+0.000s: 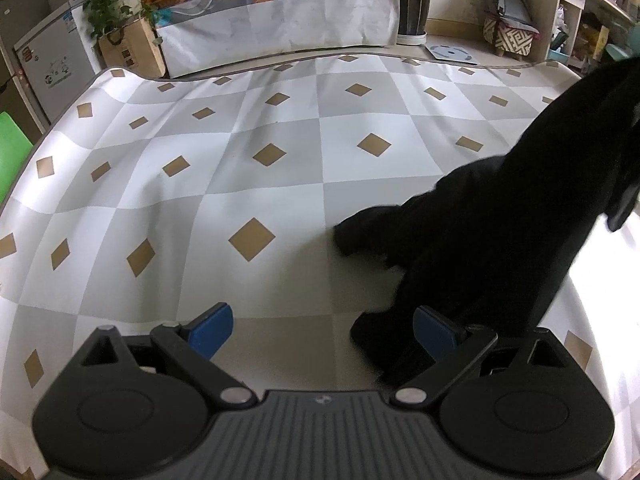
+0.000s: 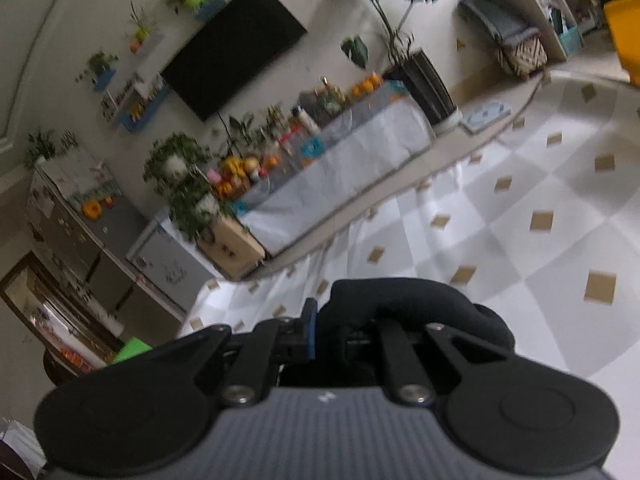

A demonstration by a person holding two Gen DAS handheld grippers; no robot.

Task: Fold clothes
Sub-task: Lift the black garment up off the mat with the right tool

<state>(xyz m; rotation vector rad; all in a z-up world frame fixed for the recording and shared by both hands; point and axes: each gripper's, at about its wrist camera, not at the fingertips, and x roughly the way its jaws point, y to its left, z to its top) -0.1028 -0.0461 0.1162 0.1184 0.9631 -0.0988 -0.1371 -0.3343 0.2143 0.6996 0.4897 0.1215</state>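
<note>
My right gripper [image 2: 320, 332] is clamped on the black garment [image 1: 500, 240], lifted off the checked cloth [image 1: 240, 140]. Left gripper [image 1: 324, 332] is wide open, empty, beside its trailing edge. Risk: thin pinch slips, garment bunches.

text: none legible | labels: too blurred to read

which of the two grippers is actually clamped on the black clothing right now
The right gripper: its jaws are shut on the black garment. The left gripper stands open, grasping nothing.
</note>
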